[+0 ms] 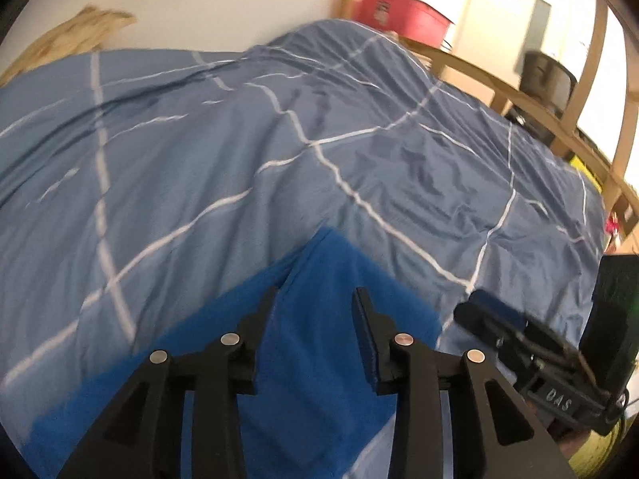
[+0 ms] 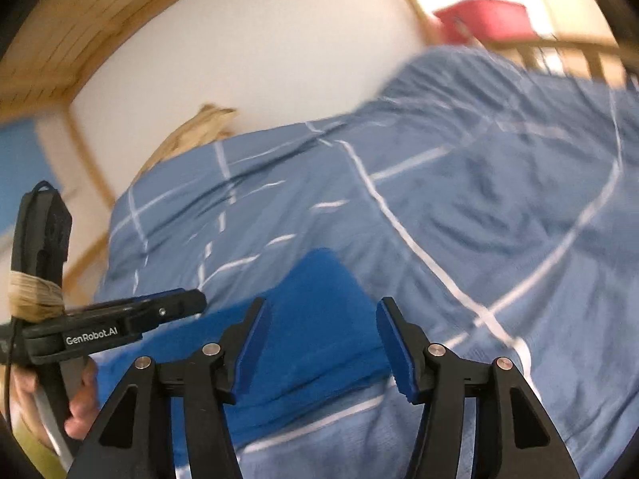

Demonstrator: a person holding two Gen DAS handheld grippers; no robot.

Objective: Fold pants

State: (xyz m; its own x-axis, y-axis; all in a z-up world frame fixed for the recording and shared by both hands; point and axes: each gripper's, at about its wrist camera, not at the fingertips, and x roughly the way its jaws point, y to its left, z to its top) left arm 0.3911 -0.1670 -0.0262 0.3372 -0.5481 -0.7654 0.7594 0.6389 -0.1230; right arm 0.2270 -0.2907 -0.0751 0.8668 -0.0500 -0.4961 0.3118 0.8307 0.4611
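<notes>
Bright blue pants (image 1: 311, 343) lie folded flat on a bed covered by a grey-blue checked duvet (image 1: 239, 151). My left gripper (image 1: 315, 299) hovers over the folded cloth with its jaws apart and nothing pinched between them. In the right wrist view the same pants (image 2: 319, 319) lie under my right gripper (image 2: 321, 307), whose blue-padded jaws stand wide apart with nothing between them. The left gripper (image 2: 191, 299) shows from the side at the left, held in a person's hand (image 2: 80, 399). The right gripper's fingers (image 1: 491, 311) show at the lower right of the left wrist view.
A white wall (image 1: 219, 0) runs behind the bed. A wooden bed rail (image 1: 519, 95) curves along the right side, with a red box (image 1: 399, 16) beyond it. A tan cloth (image 1: 76, 36) lies at the duvet's far left corner. A dark bin (image 1: 547, 76) stands outside the rail.
</notes>
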